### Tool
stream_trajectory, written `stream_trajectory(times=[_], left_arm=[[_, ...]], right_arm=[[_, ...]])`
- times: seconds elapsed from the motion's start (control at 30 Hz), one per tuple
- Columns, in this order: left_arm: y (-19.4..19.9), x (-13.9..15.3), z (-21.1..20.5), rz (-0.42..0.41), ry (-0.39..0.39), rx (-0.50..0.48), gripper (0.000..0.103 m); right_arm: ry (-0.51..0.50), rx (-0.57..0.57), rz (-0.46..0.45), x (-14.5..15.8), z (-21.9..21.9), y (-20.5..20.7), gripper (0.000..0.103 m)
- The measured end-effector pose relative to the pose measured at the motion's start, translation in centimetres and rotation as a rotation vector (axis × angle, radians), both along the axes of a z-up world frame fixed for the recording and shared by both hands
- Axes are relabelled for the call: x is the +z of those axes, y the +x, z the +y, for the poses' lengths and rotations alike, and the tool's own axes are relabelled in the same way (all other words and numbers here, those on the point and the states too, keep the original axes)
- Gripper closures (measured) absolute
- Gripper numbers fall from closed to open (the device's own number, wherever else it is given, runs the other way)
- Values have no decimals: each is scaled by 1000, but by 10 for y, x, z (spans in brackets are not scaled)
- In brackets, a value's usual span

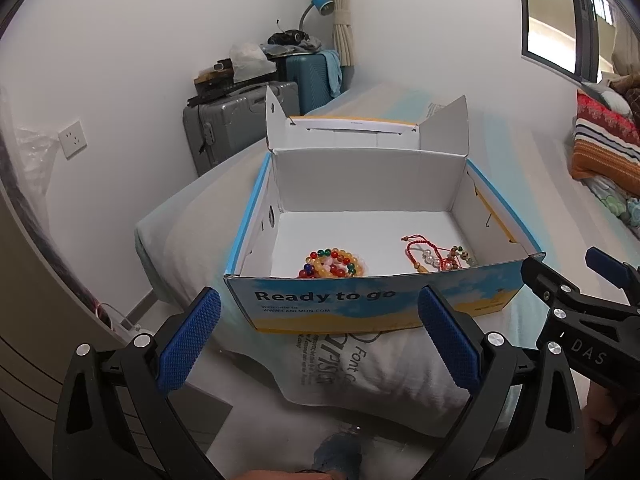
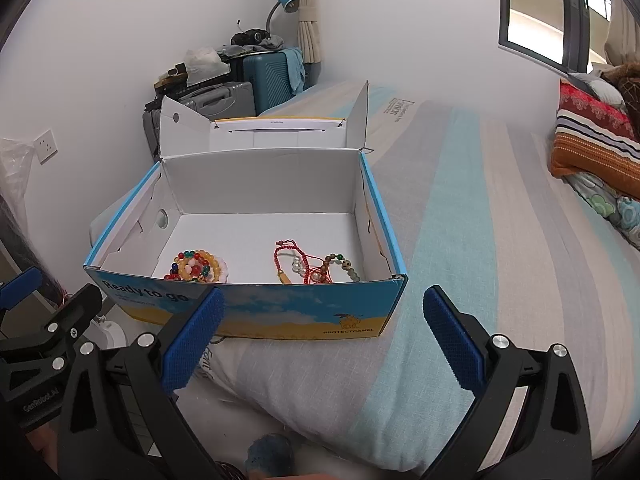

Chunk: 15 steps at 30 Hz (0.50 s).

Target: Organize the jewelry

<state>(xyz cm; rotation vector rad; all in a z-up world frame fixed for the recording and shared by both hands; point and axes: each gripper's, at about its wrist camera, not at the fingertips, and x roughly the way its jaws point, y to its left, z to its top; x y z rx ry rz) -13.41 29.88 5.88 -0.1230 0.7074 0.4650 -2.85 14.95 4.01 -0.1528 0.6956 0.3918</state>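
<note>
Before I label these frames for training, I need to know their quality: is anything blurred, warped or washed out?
Left wrist view: fisheye bends the walls, corners vignette black, the window is bright, the shoebox and bead bracelets are sharp. Right wrist view: same curvature and dark corners, red cord bracelets crisp, the striped bedspread evenly lit, soft near the rim.
</note>
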Motion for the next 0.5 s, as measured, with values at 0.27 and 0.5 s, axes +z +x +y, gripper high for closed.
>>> stream_trajectory(times=[0.27,0.5], left_arm=[[-1,2,3,-13,-15,14,6],[-1,3,6,-8,-24,25,6]], right_arm=[[-3,2,1,-1,0,0,8],[-4,4,0,0,0,0,8]])
